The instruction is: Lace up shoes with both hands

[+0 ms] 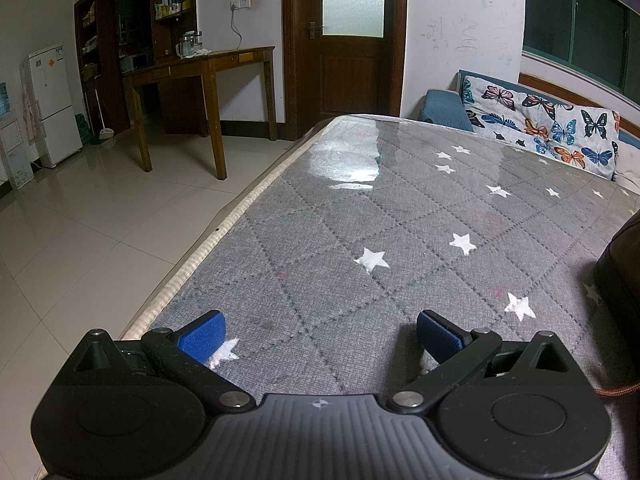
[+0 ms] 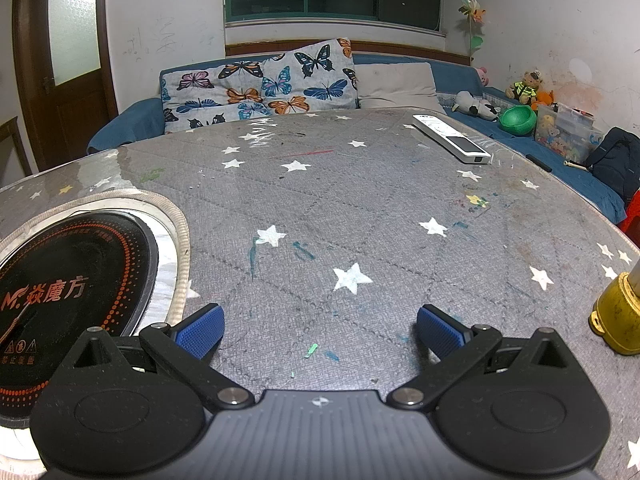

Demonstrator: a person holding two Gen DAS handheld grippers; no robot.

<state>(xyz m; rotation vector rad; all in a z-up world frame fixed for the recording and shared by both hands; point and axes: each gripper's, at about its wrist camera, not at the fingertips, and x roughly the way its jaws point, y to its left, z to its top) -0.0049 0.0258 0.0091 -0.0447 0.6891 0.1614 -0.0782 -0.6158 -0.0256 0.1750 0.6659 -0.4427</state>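
Observation:
My left gripper is open over the grey star-printed tablecloth, with nothing between its blue pads. At the right edge of the left wrist view a dark brown shape shows, possibly part of a shoe, with an orange-brown lace end below it. My right gripper is also open and holds nothing above the same cloth. No shoe shows in the right wrist view.
A round black induction cooktop is set into the table at the left. A white remote lies far right, a yellow object stands at the right edge. A sofa with a butterfly pillow lies behind; a wooden desk stands across the tiled floor.

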